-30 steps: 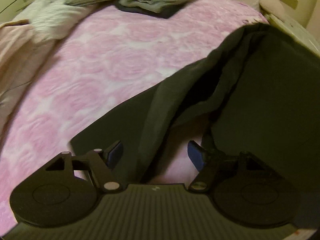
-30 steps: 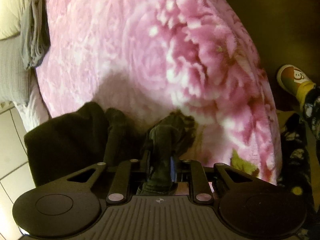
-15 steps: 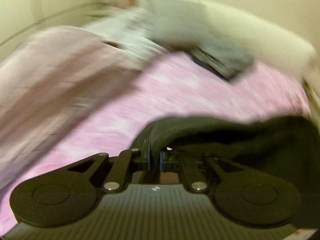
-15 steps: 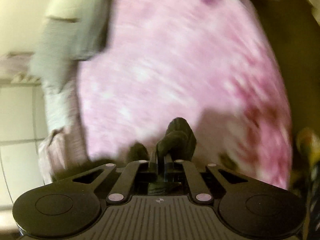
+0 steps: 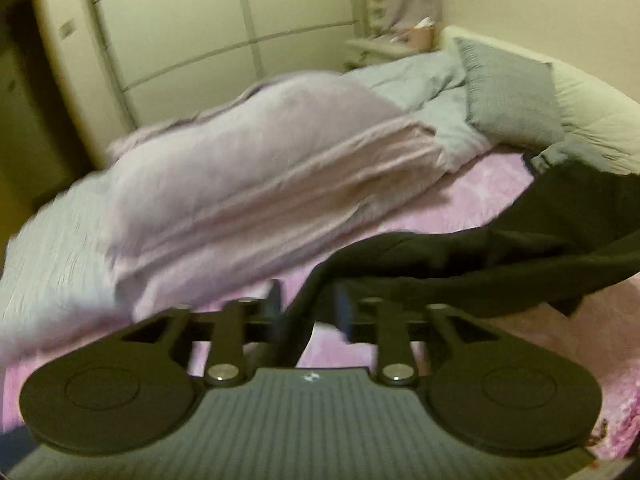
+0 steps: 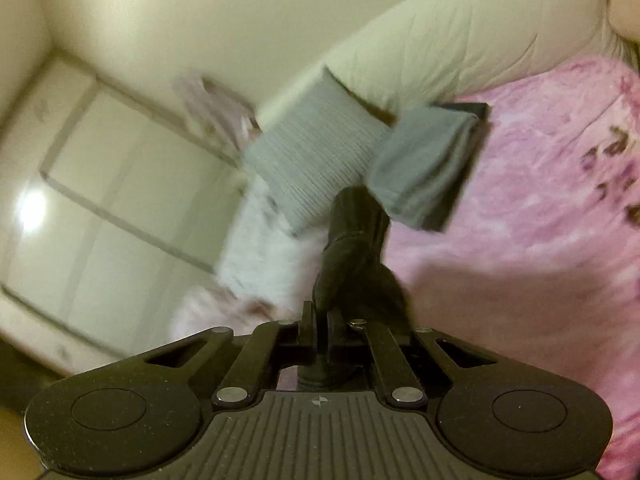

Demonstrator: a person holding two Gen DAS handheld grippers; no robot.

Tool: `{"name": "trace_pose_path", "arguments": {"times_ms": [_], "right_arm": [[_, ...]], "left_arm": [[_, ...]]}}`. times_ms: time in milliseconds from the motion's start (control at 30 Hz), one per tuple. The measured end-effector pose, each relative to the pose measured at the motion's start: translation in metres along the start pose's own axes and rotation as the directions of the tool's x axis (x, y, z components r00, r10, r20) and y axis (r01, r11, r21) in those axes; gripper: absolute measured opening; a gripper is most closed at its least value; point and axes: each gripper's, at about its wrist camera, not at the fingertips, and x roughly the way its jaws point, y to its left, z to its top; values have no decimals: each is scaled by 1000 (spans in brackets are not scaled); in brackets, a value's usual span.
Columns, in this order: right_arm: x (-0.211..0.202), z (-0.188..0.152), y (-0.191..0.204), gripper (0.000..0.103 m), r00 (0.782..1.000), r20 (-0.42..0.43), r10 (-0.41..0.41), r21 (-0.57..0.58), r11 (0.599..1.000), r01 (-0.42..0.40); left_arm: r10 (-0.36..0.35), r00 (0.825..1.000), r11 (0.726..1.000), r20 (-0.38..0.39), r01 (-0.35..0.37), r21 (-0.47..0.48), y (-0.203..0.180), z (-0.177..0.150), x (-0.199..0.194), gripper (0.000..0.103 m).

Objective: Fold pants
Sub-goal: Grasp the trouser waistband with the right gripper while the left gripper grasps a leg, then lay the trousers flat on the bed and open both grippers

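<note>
Dark pants (image 5: pixel 520 256) hang in a band above the pink blanket (image 5: pixel 480 200), running off to the right. One edge of them passes between the fingers of my left gripper (image 5: pixel 310 306), which stand partly apart, open, with pink showing beside the cloth. In the right wrist view my right gripper (image 6: pixel 318 316) is shut on a bunched end of the pants (image 6: pixel 352 248), which sticks up ahead of the fingers over the pink blanket (image 6: pixel 540 220). Both views are blurred by motion.
A lilac duvet (image 5: pixel 240 184) is heaped along the bed's left side. A grey pillow (image 6: pixel 312 160) and a stack of folded grey clothes (image 6: pixel 424 168) lie at the cream headboard (image 6: pixel 460 32). White wardrobe doors (image 5: pixel 200 32) stand beyond the bed.
My left gripper closed on the pants edge, lifted, and its fingers have now parted somewhat. The right gripper stayed shut on the pants. Both views swung up toward the headboard.
</note>
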Motion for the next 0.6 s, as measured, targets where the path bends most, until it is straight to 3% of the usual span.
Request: {"name": "trace_pose_path", "arguments": {"times_ms": [33,133,200,300,367,433,600], "right_arm": [[10,0,-15,3,995,-62,-74,-11,997,73],[29,2,-63,11,952,-179,-248,19,967,256],[36,8,-86,19,929,-228,-292,15,953,303],[48,22,-113,27,908,-304,-290,-6,953,302],[48,25,-126,32,895,-338,-291,-34,954,297],[57,31,-140,34,881,-358,-310,-66,949,307],[74,34,-165,35,848,-402,-346,-120,938,326]], "left_arm": [[7,1000,1000,-28,-8,-23,-1,-12,-7,56],[81,987,989,-138,-96,-109,-13,-62,-24,58],[119,964,965,-237,-168,-200,-15,-97,-33,58],[142,926,917,-349,-256,-307,-34,-138,-41,57],[139,911,883,-387,-291,-368,-47,-163,-50,57],[137,904,847,-405,-319,-425,-59,-177,-51,57],[94,901,724,-424,-354,-592,-77,-217,-54,57]]}}
